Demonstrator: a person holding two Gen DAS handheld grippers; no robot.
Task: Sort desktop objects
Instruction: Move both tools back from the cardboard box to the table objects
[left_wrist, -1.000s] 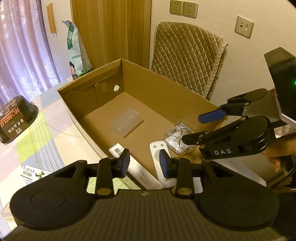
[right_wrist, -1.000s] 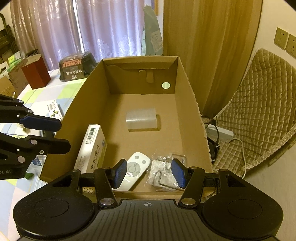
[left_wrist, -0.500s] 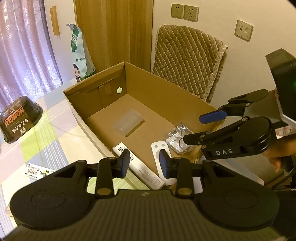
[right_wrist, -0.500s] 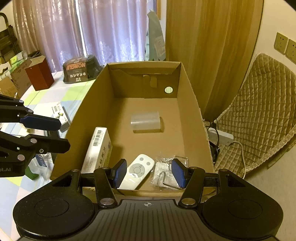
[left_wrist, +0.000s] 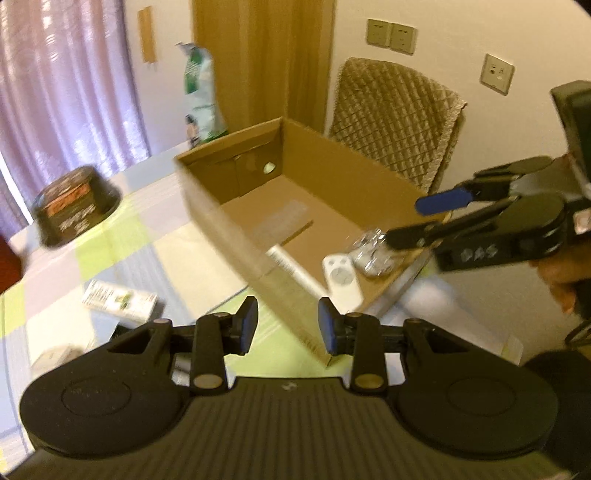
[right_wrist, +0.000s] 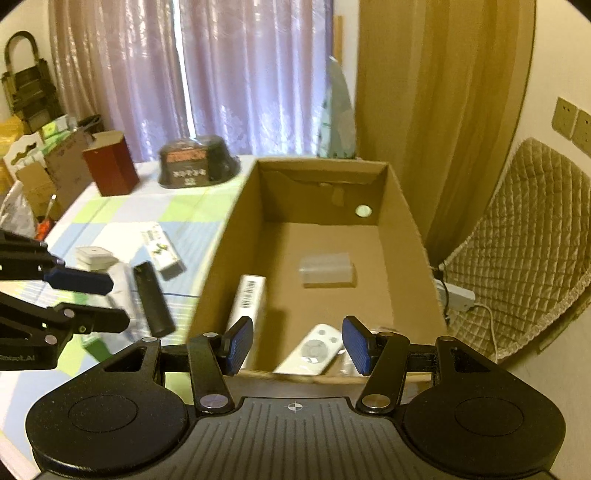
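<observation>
So you are between picks: the cardboard box just ahead of your right gripper already holds a white remote, a long white carton, a clear plastic tub and a crinkled clear packet, while more things wait on the checked tablecloth to its left. Nearest your left gripper lie a black cylinder, a small printed box and a white lidded case; further off stand a dark bowl-shaped tub and a red box.

Your next move, as I judge it, is to swing the left gripper down over the black cylinder, line the jaws across its narrow width, and close. It may roll, so come straight down.

Both grippers are spread wide and carry nothing. Your left one hangs above the box's near corner, touching nothing. Your right one hovers over the box's near wall, above the remote, also clear of everything.
</observation>
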